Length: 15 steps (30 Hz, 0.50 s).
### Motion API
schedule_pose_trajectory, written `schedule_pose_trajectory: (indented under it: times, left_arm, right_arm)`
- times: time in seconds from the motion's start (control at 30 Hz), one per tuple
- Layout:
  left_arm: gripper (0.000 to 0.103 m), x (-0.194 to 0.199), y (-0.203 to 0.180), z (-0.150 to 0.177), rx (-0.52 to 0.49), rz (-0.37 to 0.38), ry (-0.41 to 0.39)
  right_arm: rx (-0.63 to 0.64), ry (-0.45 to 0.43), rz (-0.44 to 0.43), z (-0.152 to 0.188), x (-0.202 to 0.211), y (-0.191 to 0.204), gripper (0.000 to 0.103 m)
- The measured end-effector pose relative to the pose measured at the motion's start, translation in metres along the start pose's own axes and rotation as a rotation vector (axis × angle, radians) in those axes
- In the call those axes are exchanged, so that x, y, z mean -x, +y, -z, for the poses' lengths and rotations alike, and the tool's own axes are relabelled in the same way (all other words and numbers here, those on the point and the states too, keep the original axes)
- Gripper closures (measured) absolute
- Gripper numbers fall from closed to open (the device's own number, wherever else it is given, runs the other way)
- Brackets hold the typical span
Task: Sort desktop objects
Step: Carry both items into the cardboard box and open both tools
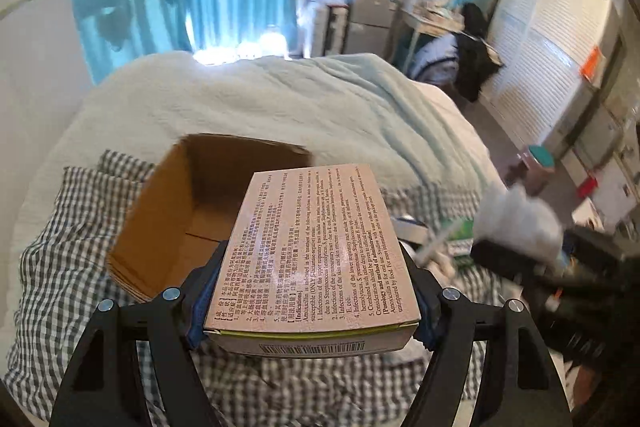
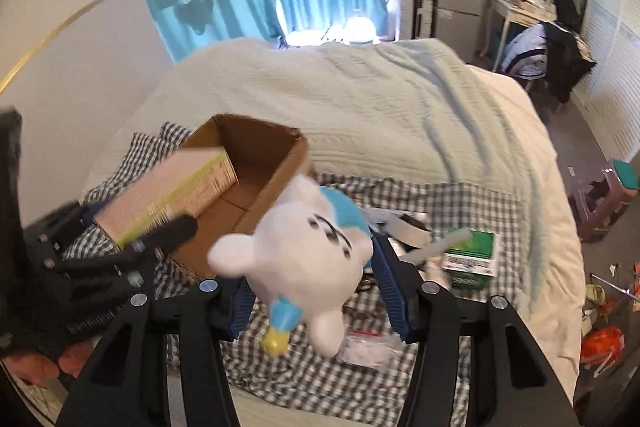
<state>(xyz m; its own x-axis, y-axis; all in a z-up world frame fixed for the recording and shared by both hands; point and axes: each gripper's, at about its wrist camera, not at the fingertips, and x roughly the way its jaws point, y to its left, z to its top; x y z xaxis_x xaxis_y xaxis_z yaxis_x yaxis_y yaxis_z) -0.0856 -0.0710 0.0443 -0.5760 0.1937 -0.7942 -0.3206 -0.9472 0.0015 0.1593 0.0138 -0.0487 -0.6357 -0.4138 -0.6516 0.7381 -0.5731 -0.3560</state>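
Two tools are raised above a bed (image 2: 400, 99) covered by a pale green quilt and a grey-and-white checked cloth (image 2: 440, 199). An open brown cardboard box (image 2: 260, 163) sits on the checked cloth with its mouth upward; the part of its inside that shows is bare cardboard. In the left wrist view it lies at 11 o'clock from the left tool (image 1: 310, 287), whose pads are clamped on the long sides of a flat pinkish medicine carton printed with text (image 1: 312, 251). The carton's long axis runs toward 12 o'clock, away from the camera, its barcoded end facing back. The right tool (image 2: 316, 275) has a white-and-blue plush toy (image 2: 304, 251) between its blue pads; whether both pads press on it I cannot tell. The toy is blurred, and its long axis slants from 11 to 5 o'clock. At 3 o'clock from it, a small green-and-white carton (image 2: 472, 259) rests on the cloth.
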Motion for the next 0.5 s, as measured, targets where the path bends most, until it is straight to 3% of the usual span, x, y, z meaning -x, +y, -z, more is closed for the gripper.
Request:
schedule_pose_trajectory:
  times: [0.13, 0.27, 0.5]
  left_arm:
    - [0.026, -0.033, 0.041, -0.01, 0.1, -0.028, 0.059]
    - [0.026, -0.053, 0.071, -0.014, 0.09, -0.091, 0.067]
    - [0.026, -0.067, 0.114, -0.013, 0.162, -0.119, 0.074]
  right_arm:
    - [-0.04, 0.05, -0.054, -0.012, -0.035, 0.013, 0.052]
    - [-0.046, 0.084, -0.085, -0.024, -0.065, 0.026, 0.052]
    - [-0.084, 0.15, -0.147, -0.044, -0.118, 0.045, 0.052]
